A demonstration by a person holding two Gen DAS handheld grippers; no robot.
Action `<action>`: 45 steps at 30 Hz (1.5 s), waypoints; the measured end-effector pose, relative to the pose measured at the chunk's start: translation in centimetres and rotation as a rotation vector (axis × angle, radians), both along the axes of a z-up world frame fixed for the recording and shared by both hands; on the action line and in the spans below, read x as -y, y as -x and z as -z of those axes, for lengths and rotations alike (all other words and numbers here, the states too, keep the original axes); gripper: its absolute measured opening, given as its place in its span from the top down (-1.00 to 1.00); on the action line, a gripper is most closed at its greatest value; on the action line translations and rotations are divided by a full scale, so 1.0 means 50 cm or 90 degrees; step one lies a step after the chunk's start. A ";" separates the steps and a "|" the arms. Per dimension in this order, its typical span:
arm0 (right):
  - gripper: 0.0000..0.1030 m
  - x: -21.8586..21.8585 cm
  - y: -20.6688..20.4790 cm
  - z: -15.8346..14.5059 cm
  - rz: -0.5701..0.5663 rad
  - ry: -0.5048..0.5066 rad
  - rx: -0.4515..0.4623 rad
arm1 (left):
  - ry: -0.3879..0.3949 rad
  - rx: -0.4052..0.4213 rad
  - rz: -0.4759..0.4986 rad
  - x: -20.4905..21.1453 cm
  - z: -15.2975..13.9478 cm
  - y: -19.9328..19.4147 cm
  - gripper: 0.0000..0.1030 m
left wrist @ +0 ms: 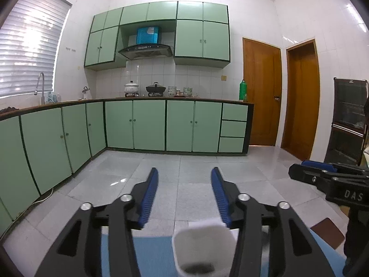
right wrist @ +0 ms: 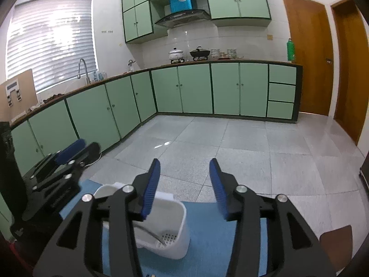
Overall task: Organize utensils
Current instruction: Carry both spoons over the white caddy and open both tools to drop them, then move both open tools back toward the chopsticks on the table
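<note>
A white plastic utensil holder (right wrist: 177,228) stands on a blue mat (right wrist: 207,237) below both grippers. It also shows in the left wrist view (left wrist: 203,247), just under the jaws. A metal utensil (right wrist: 150,232) lies inside it, mostly hidden behind my right gripper. My left gripper (left wrist: 184,173) is open and empty, held above the holder; it also shows in the right wrist view (right wrist: 73,150) at the left. My right gripper (right wrist: 184,164) is open and empty, above and right of the holder; it also shows in the left wrist view (left wrist: 306,168) at the right edge.
The mat lies on a table whose brown corner (right wrist: 336,242) shows at the right. Beyond is a grey tiled floor (right wrist: 230,143), green cabinets (right wrist: 193,90), a counter with pots (right wrist: 200,53), and wooden doors (right wrist: 306,55). A dark shelf unit (left wrist: 348,120) stands at the right.
</note>
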State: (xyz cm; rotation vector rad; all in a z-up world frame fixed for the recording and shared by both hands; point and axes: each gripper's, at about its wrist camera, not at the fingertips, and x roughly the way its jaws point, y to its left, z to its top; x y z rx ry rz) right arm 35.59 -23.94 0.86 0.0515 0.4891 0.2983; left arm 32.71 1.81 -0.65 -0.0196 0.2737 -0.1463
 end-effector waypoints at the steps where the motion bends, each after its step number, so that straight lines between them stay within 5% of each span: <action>1: -0.10 0.007 0.019 0.001 0.006 0.001 0.000 | 0.004 -0.008 -0.002 -0.005 -0.002 0.022 -0.11; 7: -0.70 0.031 0.157 0.040 0.017 0.006 -0.019 | 0.027 -0.092 -0.001 -0.021 0.029 0.143 -0.46; 9: -0.73 0.034 0.210 0.067 0.019 0.007 -0.045 | 0.028 -0.131 0.001 -0.020 0.060 0.191 -0.54; 18: -0.73 0.024 0.412 0.198 0.030 0.012 -0.161 | 0.008 -0.277 -0.016 -0.011 0.206 0.379 -0.58; 25: -0.72 -0.019 0.520 0.262 0.009 0.045 -0.212 | -0.004 -0.340 -0.029 -0.013 0.253 0.441 -0.58; 45: -0.51 -0.071 0.556 0.312 0.012 0.150 -0.261 | -0.017 -0.395 -0.046 -0.027 0.284 0.481 -0.60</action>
